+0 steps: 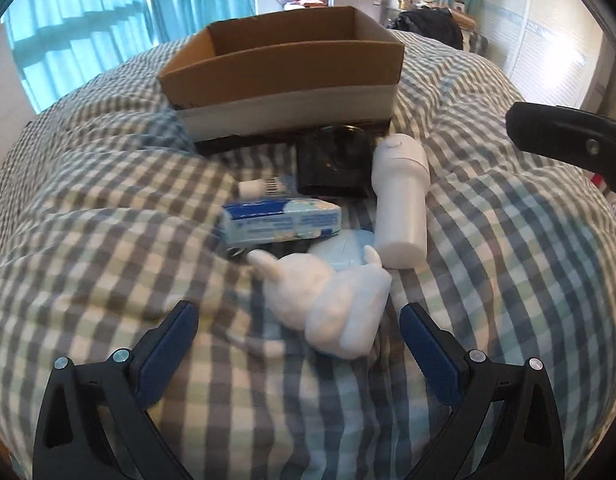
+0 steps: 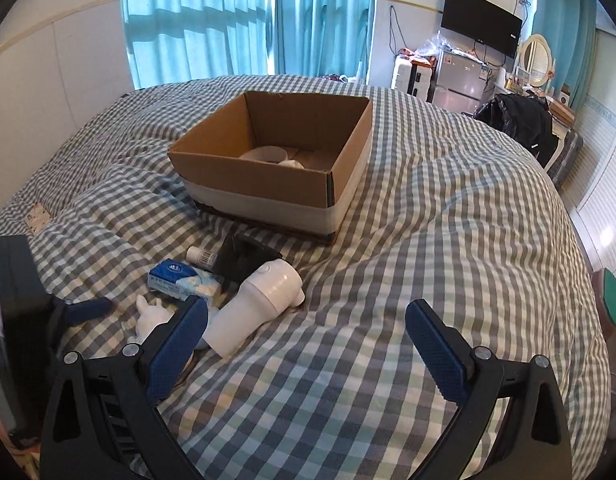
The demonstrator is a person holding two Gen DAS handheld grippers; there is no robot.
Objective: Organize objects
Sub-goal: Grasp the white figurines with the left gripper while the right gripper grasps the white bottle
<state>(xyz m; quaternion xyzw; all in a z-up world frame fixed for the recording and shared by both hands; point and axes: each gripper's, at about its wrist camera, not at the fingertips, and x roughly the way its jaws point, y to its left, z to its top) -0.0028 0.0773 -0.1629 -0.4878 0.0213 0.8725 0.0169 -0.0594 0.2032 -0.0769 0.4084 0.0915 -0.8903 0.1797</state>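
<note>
Left wrist view: left gripper [image 1: 297, 320], jaws spread and empty, hovers at a white rabbit-shaped figurine [image 1: 328, 300] on the checked bed cover [image 1: 107, 280]. Beside it lie a white plastic bottle [image 1: 400, 200] and a blue-white tissue pack [image 1: 279, 220]. Right gripper [image 2: 305, 326] jaws likewise released. An open brown cardboard box [image 2: 275, 168] sits beyond.

barcode on small tube [image 1: 263, 187], digits unreadable
</note>
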